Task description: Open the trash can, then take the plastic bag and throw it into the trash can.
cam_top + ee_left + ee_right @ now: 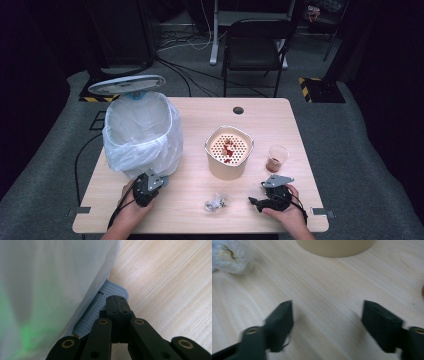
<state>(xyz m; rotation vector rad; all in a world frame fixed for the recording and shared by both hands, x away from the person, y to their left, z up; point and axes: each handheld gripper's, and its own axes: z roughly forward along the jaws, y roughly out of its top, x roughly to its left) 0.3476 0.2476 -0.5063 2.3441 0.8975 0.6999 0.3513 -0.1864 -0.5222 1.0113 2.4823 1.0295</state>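
My left gripper (150,181) rests on the table against the foot of a bin lined with a white bag (142,132). Its jaws are pressed together with nothing between them. In the left gripper view, the left gripper (117,305) lies over the bin's grey ribbed base (98,306), with the bag (50,277) billowing beside it. My right gripper (254,202) sits near the front right and points left toward a crumpled clear wrapper (216,203). In the right gripper view, the right gripper (328,315) stands open over bare wood, the wrapper (229,255) at top left.
A beige pot (229,152) with a perforated insert holding red scraps stands mid-table; its base (337,247) shows in the right gripper view. A clear cup (276,158) with reddish contents stands to its right. The bin's lid (127,85) is raised. A chair (257,45) stands beyond the table.
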